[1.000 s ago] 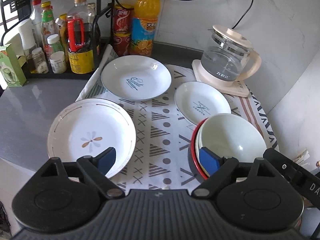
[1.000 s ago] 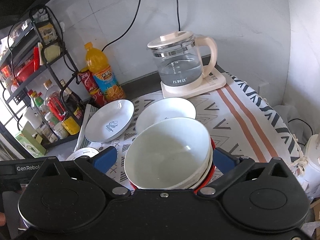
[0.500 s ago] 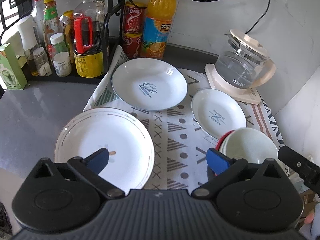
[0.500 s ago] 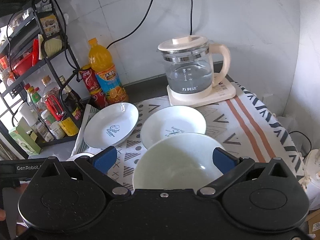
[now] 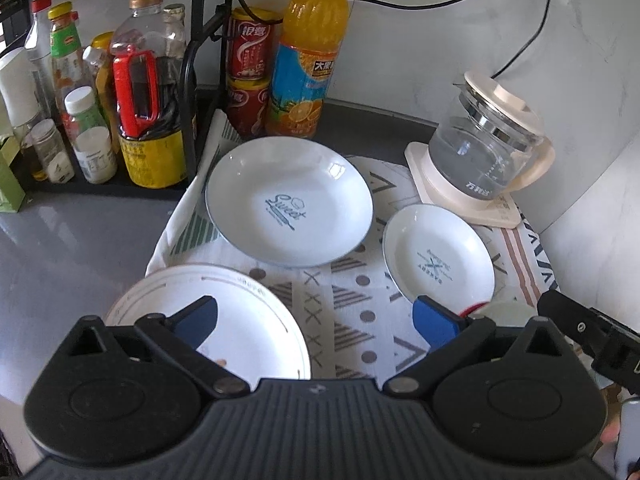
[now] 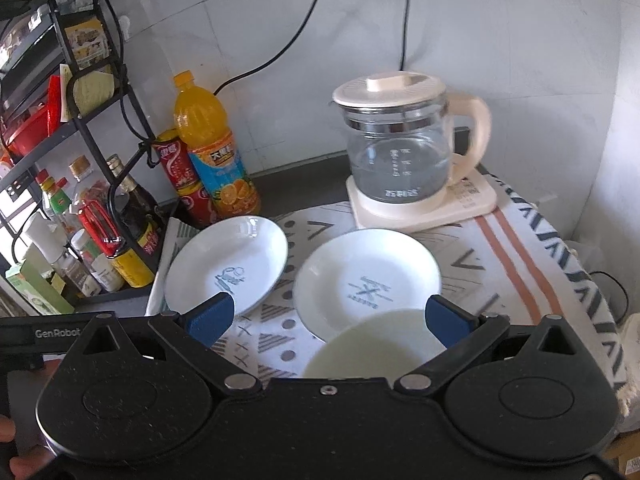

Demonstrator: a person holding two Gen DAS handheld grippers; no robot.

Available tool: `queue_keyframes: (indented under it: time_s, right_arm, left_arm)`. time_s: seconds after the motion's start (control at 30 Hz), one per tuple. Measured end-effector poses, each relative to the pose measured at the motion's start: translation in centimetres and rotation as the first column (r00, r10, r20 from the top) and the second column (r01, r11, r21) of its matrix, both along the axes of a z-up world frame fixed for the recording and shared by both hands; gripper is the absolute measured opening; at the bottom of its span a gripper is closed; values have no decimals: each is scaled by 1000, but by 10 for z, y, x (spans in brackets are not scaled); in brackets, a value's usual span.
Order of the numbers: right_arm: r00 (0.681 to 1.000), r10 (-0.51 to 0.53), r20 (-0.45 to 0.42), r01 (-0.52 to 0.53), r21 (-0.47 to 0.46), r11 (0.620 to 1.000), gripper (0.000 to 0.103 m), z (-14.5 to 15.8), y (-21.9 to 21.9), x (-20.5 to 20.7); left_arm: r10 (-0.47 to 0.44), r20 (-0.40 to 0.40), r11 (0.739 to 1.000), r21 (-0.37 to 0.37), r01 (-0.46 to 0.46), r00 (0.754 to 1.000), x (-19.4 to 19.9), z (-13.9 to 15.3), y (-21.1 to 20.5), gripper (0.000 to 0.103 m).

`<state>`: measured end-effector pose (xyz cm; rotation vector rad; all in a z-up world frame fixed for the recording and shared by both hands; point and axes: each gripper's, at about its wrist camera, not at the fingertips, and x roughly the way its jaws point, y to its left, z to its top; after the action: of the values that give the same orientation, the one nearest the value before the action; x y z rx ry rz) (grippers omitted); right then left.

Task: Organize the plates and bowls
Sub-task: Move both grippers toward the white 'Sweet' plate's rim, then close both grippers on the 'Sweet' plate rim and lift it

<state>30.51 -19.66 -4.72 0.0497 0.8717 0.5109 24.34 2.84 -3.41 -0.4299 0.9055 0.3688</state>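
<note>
Three white plates lie on a patterned cloth [image 5: 340, 304]. A large flower plate [image 5: 248, 320] is near left, under my left gripper [image 5: 316, 320], which is open and empty above it. A "Sweet" plate [image 5: 290, 200] lies behind; it also shows in the right wrist view [image 6: 228, 264]. A smaller plate [image 5: 438, 256] lies right of it, also in the right wrist view [image 6: 366, 276]. A stack of white bowls [image 6: 376, 344] with a red one at the bottom sits just below my right gripper [image 6: 328, 316], which is open and empty.
A glass kettle [image 6: 400, 152] on a cream base stands at the back right. An orange juice bottle [image 5: 308, 52], red cans [image 5: 248, 80] and a black rack of condiment bottles [image 5: 140, 100] line the back left. Grey counter [image 5: 60, 248] lies left of the cloth.
Both grippers have pulled up and back from the bowl stack and tilted toward the back. The bowls now sit low in both views. Both stay open.
</note>
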Motion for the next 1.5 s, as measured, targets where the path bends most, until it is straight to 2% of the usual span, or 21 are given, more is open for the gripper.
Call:
queue_keyframes:
  time_s: [0.13,0.4,0.87,0.97,1.07,1.13,1.23,1.3,1.5]
  right_arm:
    - [1000,16,-16,-16,-9,1000,103,-4,19,7]
    - [997,58,-46,-59,-26,998,102,-18,58,16]
    - [986,97,-135,-106,-55,993,85,-51,115,30]
    - [982,103,-157,-113,-61,992,83,-61,127,34]
    - [977,107,-187,-119,-55,991,73,-71,138,40]
    - [973,101,-207,-114,-52,992,67,-78,144,45]
    - [966,98,-238,-114,-52,992,60,-88,154,51]
    - [963,85,-255,-105,-64,992,57,-94,158,55]
    - [940,39,-339,-76,-96,992,49,-117,163,67]
  left_arm:
    - [-6,2,1000,-16,6,1000,9,-2,14,102]
    - [-7,-20,1000,7,7,1000,17,-11,40,102]
    - [39,-41,999,-15,-39,998,19,-35,97,99]
    - [53,-40,998,-34,-54,998,21,-41,107,94]
    - [61,-43,996,-58,-64,997,25,-49,117,86]
    - [64,-45,995,-74,-67,997,28,-55,122,77]
    - [71,-61,991,-108,-77,996,33,-66,132,57]
    - [74,-74,988,-128,-83,995,37,-72,136,49]
    - [65,-85,984,-163,-78,994,50,-89,144,37]
